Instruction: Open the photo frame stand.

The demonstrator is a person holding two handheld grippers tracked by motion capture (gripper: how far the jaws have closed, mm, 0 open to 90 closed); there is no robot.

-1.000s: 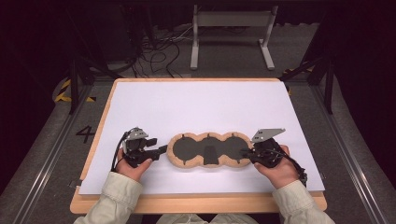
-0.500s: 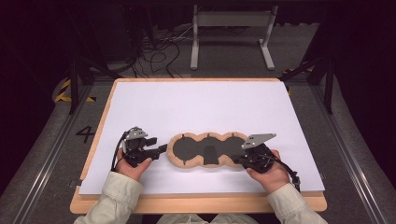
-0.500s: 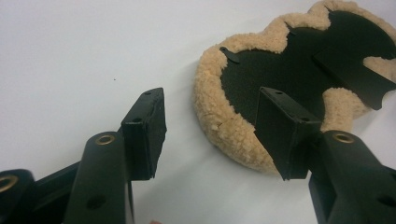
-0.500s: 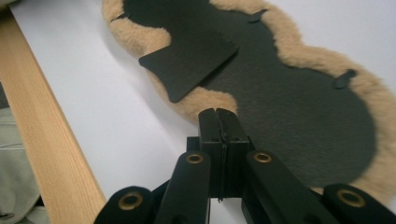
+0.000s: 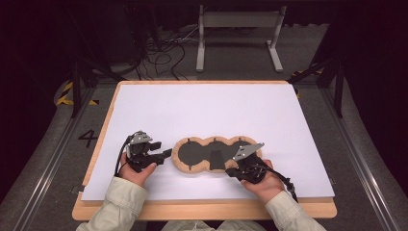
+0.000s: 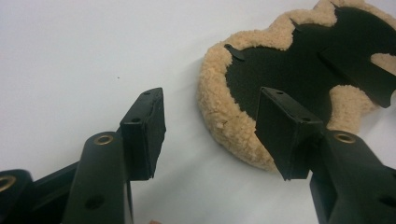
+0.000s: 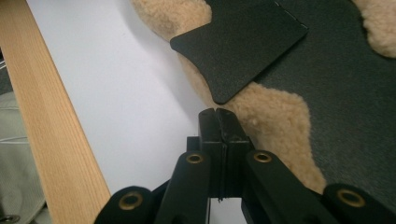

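- The fleece-edged black pad point(image 5: 211, 154), a 3-lobed shape, lies on the white sheet point(image 5: 207, 115) near its front edge, long axis running along that edge, left to right.
- The left gripper point(image 5: 161, 155) sits just off the pad's left end, pointing at it, jaws apart and empty; in its own view the left gripper point(image 6: 210, 133) has 1 jaw over bare sheet and the other over the tan rim point(image 6: 219, 112).
- The right gripper point(image 5: 230, 169) is at the pad's front-right edge, jaws pressed together with nothing between them; I judge it the nearer hand.
- The right gripper view shows a loose black flap point(image 7: 238, 51) lying over the fleece just ahead of the closed right gripper point(image 7: 218, 114), plus the table's wooden front edge point(image 7: 51, 116).
- The high view alone gives the pad's full outline.
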